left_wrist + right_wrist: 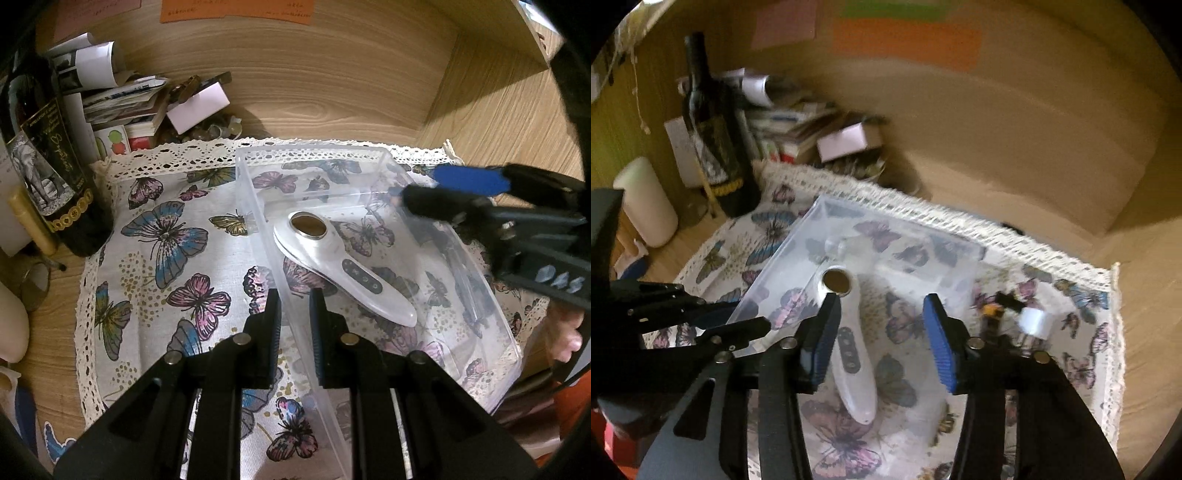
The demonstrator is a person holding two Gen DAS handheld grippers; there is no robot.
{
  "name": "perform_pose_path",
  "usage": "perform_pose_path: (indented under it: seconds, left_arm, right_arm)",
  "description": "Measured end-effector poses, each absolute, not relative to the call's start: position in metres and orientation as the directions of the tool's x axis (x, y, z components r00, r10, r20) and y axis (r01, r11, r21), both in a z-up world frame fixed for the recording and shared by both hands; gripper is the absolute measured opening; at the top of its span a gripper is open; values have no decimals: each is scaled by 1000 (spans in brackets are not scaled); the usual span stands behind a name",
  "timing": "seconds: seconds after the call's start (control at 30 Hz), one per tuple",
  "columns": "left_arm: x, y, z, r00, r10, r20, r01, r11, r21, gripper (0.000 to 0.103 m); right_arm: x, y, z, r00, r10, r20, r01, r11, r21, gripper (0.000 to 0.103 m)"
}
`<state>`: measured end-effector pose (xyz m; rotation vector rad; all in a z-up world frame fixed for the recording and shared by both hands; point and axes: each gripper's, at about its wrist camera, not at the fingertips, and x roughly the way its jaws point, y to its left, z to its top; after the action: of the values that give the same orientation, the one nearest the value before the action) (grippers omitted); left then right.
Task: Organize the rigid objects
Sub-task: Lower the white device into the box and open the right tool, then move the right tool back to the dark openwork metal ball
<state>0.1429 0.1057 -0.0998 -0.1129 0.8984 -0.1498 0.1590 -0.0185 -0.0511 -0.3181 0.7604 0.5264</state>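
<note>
A clear plastic bin [491, 317] stands on the butterfly cloth [166, 258]. A white handheld device [343, 266] with a round metal head and a button strip lies inside it, also in the right wrist view [853, 373]. My left gripper [295, 314] is shut on the bin's near-left wall. My right gripper [882, 325] is open and empty above the bin; it shows at the right of the left wrist view [417, 188]. A small white cylinder [1034, 321] and a small black-and-yellow item [997, 306] lie on the cloth right of the bin.
A dark wine bottle [55, 166] stands at the cloth's back left, beside a heap of papers and small boxes [140, 99]. A white candle-like cylinder [646, 203] stands at far left. Wooden shelf walls [332, 74] enclose the back and right.
</note>
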Motion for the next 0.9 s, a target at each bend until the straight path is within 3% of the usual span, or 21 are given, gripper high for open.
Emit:
perform_pose_path:
  seconds: [0.27,0.4,0.9]
  left_arm:
    - [145,106,-101,611,-169,-774,75,985,-156,15]
    - [146,106,-101,609,-168,-775,72,985,-157,15]
    - [146,107,-102,604,-165,-780,68,986,-155,15]
  right_arm:
    - [156,-68,-27,717,296,-631,-452,886,-98,62]
    - [162,-102,-25,758,227,-611,-367,923,-112,63]
    - [218,-182,-112,634,62,-771,-177,982,-66,63]
